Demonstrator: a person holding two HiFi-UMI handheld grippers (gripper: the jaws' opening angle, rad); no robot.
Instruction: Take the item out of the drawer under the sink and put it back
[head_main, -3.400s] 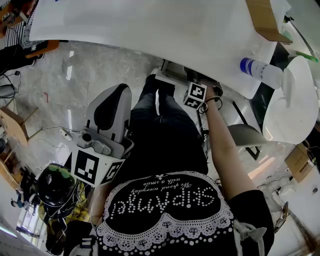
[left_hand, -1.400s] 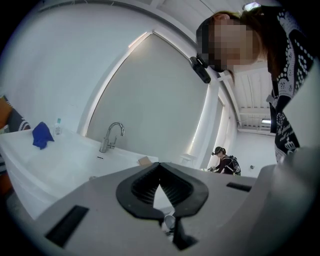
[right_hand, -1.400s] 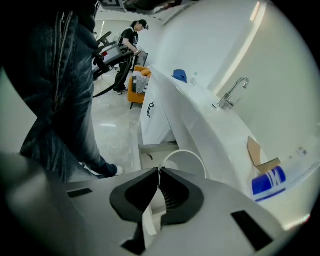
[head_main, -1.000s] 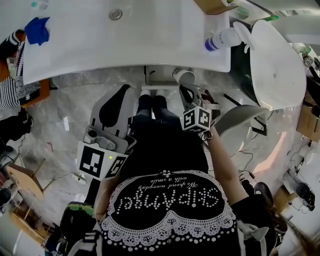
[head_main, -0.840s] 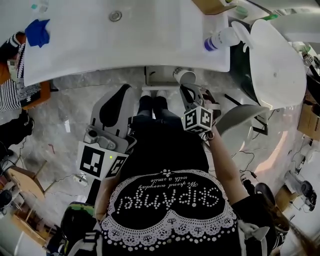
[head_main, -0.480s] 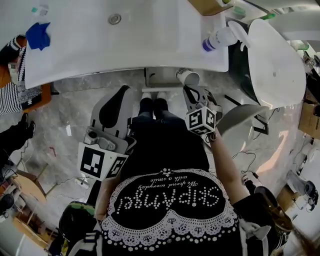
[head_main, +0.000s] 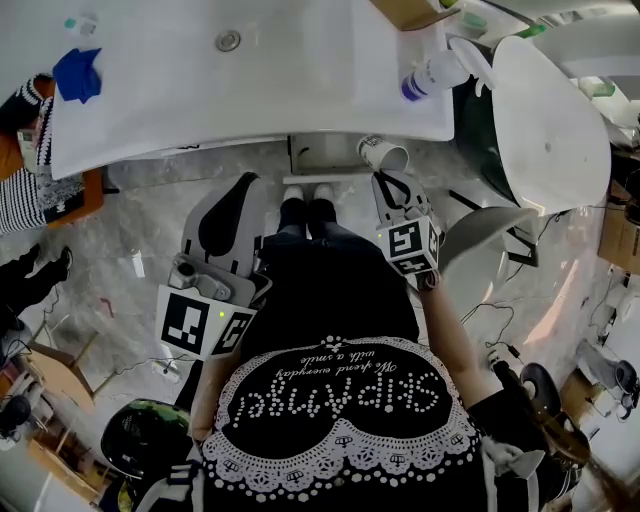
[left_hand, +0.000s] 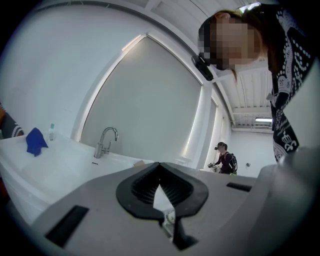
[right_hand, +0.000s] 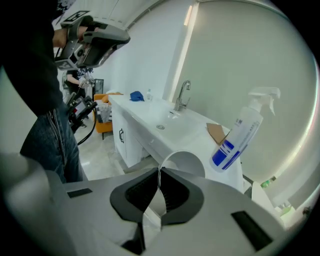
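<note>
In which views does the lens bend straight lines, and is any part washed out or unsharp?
Head view: the countertop edge bows, and its white surface is nearly washed out. Left gripper view: strong fisheye, black corners, and the window frame curves. Right gripper view: black corners too, and the print on the spray bottle is unreadable.

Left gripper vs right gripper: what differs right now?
The right gripper is clamped on the wall of a cup; the left gripper holds nothing. In the head view, the right gripper is up near the counter edge, while the left gripper sits farther back, beside the person's leg. Shared: both have their jaws closed.
</note>
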